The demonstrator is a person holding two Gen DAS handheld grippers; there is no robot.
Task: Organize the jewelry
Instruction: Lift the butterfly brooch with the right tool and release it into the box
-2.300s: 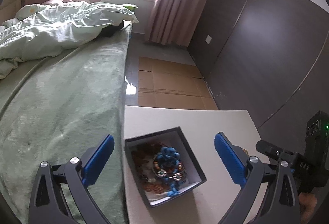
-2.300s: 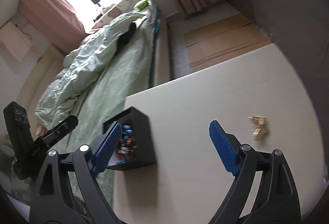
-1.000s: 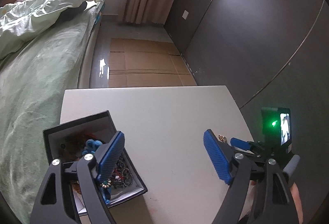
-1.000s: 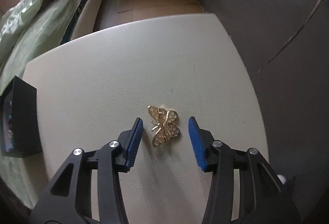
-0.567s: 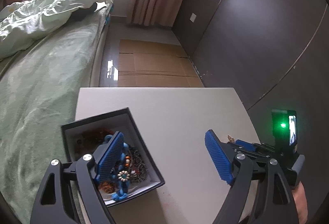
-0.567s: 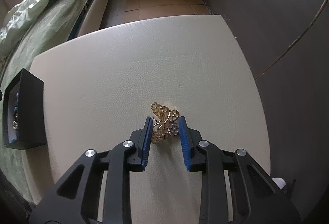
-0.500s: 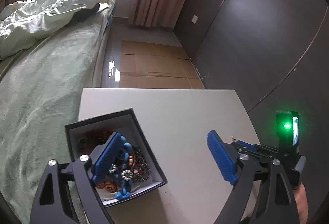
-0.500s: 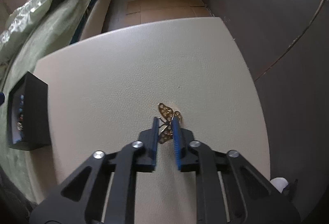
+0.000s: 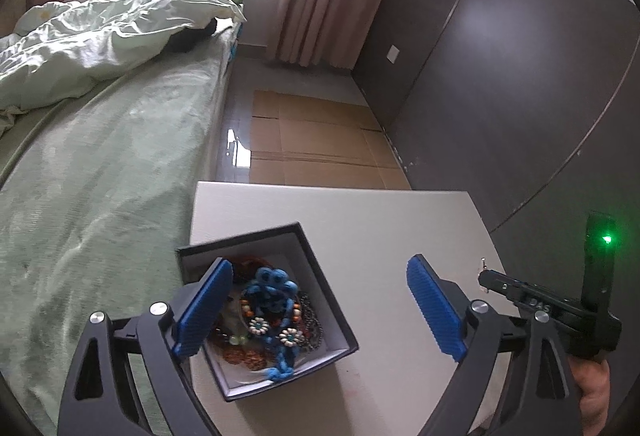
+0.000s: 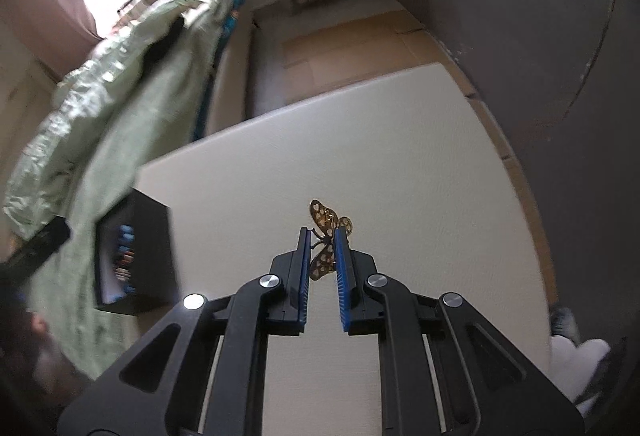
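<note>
In the left wrist view, the left gripper (image 9: 316, 310) had its two blue fingers (image 9: 202, 306) far apart, and they were opening wider. They held nothing. A black box (image 9: 320, 278) with a white inside sat on the white table (image 9: 360, 220), partly between the fingers. The left finger was over the box's left side. The right finger was out over bare table, well to the right of the box. The box was full of jewelry. On top lay a blue knotted cord piece (image 9: 272, 288) with little flower beads (image 9: 259, 324). Past the right finger, the right gripper (image 9: 486, 278) showed as a black shape with a green light on it. A bit of the person's hand (image 9: 594, 392) held it. A green bed (image 9: 100, 171) was left of the table.

In the right wrist view, the right gripper (image 10: 323, 236) was squeezed tight on a gold butterfly brooch (image 10: 326, 226). The brooch stood on its edge between the blue fingers (image 10: 304, 256). One wing poked out past the fingertips and one wing showed lower down in the gap. It looked lifted off the table (image 10: 400, 155). The black box (image 10: 154, 252) was well off to the left of the fingers, near the table's left edge. Its side wall faced the camera, and only a sliver of blue showed inside.
</note>
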